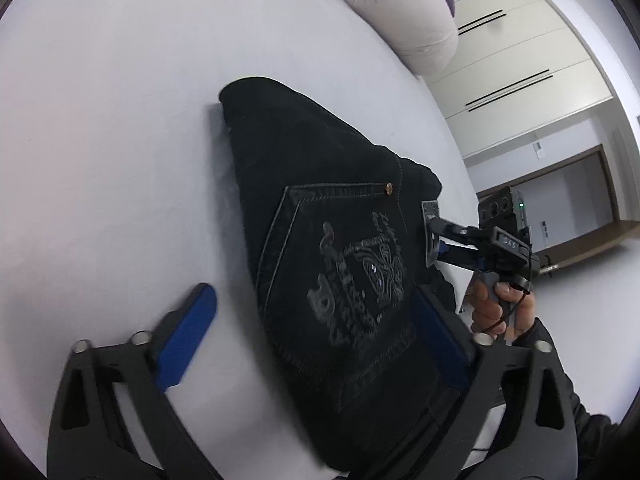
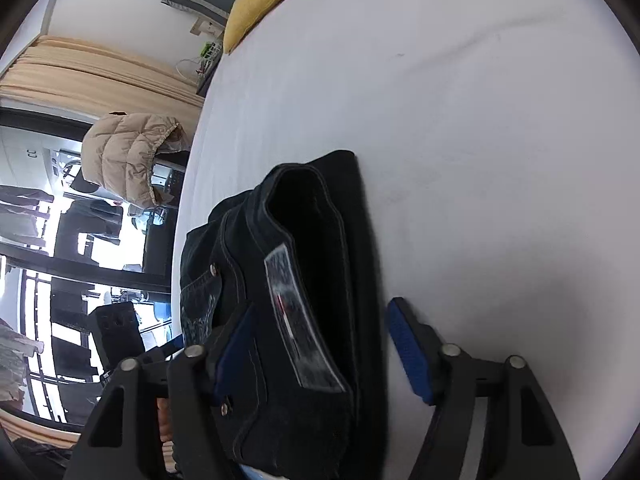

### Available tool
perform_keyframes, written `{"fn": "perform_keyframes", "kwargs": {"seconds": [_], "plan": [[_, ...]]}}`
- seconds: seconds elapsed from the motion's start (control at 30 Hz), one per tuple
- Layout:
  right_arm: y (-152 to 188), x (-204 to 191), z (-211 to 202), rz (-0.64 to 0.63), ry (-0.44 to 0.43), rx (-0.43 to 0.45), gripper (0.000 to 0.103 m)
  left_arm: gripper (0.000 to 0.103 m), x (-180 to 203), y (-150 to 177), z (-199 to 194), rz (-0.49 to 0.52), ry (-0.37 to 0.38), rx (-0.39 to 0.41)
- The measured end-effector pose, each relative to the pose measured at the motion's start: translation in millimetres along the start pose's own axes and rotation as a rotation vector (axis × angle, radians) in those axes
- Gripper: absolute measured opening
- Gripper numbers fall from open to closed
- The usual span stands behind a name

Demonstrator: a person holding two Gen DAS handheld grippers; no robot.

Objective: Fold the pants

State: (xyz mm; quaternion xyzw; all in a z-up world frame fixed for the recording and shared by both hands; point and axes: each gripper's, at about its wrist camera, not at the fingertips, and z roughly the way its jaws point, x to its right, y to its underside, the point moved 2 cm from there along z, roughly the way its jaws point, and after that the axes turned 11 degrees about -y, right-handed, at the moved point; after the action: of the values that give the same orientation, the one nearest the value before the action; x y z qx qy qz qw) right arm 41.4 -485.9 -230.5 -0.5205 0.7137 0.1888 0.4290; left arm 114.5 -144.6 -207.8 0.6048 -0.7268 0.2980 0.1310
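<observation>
The left gripper stands with its blue pads spread wide, astride the folded black jeans without pressing them; one pad hangs over bare sheet, the other sits at the denim's far edge. The right gripper is likewise released, its jaws apart on either side of the waistband end with the leather patch. The jeans lie folded in a compact stack near the edge of the white bed, with broad open sheet beyond. A beige duvet and a yellow pillow lie well apart.
</observation>
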Motion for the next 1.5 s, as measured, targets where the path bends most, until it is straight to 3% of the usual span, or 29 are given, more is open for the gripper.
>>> {"fn": "perform_keyframes", "kwargs": {"seconds": [0.03, 0.07, 0.1, 0.3, 0.4, 0.57, 0.77, 0.93, 1.1, 1.23, 1.3, 1.37, 1.5], "plan": [[0.5, 4.2, 1.3, 0.001, 0.013, -0.01, 0.051, 0.072, 1.4, -3.4, 5.6, -0.006, 0.007, -0.022], [-0.7, 4.0, 4.1, 0.003, 0.028, -0.017, 0.046, 0.053, 1.1, -5.7, 10.8, -0.016, 0.004, -0.041], [-0.8, 3.0, 6.6, 0.0, 0.038, -0.02, 0.042, 0.041, -0.5, -7.1, 15.7, -0.028, -0.015, -0.056], [3.7, -18.5, 8.0, -0.065, 0.139, -0.007, 0.023, 0.028, 11.5, -14.8, 14.9, 0.001, -0.059, -0.044], [3.0, -38.4, 2.0, -0.099, 0.157, 0.021, 0.018, 0.023, 18.8, -25.7, 7.3, 0.001, -0.046, -0.041], [-16.7, -74.6, -5.8, -0.156, 0.139, 0.064, 0.018, 0.022, 34.1, -66.1, -21.8, 0.089, -0.096, 0.023], [-76.6, -109.0, 8.1, -0.186, 0.094, 0.122, 0.018, 0.022, 32.3, -144.7, -53.7, 0.175, -0.194, 0.119], [-132.5, -122.9, 49.0, -0.177, 0.079, 0.125, 0.018, 0.022, 11.6, -203.6, -53.3, 0.19, -0.267, 0.134], [-174.4, -117.0, 92.1, -0.141, 0.058, 0.104, 0.018, 0.022, -38.5, -250.6, -37.9, 0.139, -0.308, 0.116], [-186.8, -98.7, 129.3, -0.107, 0.067, 0.061, 0.018, 0.023, -75.2, -261.4, -13.8, 0.101, -0.322, 0.079], [-189.0, -80.9, 143.0, -0.066, 0.075, 0.052, 0.021, 0.028, -106.6, -259.3, -7.0, 0.062, -0.303, 0.058], [-187.3, -60.8, 146.8, -0.018, 0.05, 0.064, 0.032, 0.035, -125.4, -256.4, -2.0, 0.053, -0.292, 0.064], [-180.7, -39.9, 143.4, 0.038, -0.056, 0.115, 0.038, 0.042, -128.8, -249.2, 7.7, 0.028, -0.258, 0.089]]}}
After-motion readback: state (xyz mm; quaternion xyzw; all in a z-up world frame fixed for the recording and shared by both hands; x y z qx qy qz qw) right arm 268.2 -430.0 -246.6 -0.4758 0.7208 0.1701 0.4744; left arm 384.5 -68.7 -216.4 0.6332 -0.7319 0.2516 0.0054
